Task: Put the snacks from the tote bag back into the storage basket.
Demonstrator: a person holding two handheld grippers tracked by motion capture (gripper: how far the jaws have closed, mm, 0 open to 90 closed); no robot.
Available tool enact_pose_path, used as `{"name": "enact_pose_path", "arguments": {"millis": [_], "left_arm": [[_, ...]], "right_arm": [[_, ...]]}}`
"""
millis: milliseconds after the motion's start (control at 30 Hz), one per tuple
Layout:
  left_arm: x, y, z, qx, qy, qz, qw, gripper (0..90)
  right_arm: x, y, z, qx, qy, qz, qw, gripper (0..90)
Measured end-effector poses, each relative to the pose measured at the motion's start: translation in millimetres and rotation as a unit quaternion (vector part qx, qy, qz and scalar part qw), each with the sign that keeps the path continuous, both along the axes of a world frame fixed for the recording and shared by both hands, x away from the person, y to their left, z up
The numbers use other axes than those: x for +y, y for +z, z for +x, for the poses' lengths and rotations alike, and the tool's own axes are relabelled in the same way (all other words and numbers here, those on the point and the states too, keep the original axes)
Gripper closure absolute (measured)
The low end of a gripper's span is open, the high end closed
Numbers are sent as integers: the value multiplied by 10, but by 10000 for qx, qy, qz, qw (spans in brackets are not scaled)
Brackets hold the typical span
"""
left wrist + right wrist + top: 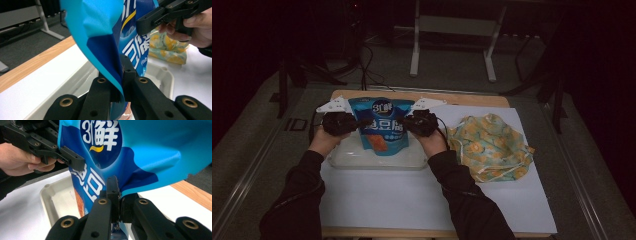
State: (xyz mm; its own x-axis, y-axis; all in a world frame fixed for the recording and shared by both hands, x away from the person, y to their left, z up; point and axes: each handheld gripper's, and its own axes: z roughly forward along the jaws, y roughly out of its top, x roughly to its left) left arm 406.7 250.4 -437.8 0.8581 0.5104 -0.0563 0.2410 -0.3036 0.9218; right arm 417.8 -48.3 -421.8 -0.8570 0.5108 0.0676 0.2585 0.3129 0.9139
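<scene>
Blue snack bag (381,125) held upright over clear tray (343,159) near bench's far-left corner, left tool (360,123) and right tool (404,122) each pinching one side edge, patterned cloth (490,146) toward right edge.

I'm working in what looks like a dim lab or test room: grey carpeted floor (257,125), a white metal stand frame (452,45) at the upper middle of the frame, black cables (367,67) trailing on the floor at upper left, and a wooden table under a white sheet (412,195).
</scene>
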Motion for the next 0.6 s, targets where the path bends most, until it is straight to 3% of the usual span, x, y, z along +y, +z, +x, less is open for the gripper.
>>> {"name": "enact_pose_path", "arguments": {"millis": [200,333,500,567,600], "left_arm": [[-3,12,-18,59,37,19,10000,876],[7,17,-28,102,111,-26,9999,812],[-1,18,-42,187,219,-6,9996,637],[-28,28,-41,293,255,33,9992,490],[-35,33,-44,298,229,59,9993,468]], "right_arm": [[4,-3,-23,-10,-8,6,10000,883],[-2,2,-21,26,-15,2,10000,877],[-13,3,-8,49,22,14,10000,771],[0,11,-21,-37,32,-32,10000,677],[2,17,-23,-59,45,-24,10000,635]]}}
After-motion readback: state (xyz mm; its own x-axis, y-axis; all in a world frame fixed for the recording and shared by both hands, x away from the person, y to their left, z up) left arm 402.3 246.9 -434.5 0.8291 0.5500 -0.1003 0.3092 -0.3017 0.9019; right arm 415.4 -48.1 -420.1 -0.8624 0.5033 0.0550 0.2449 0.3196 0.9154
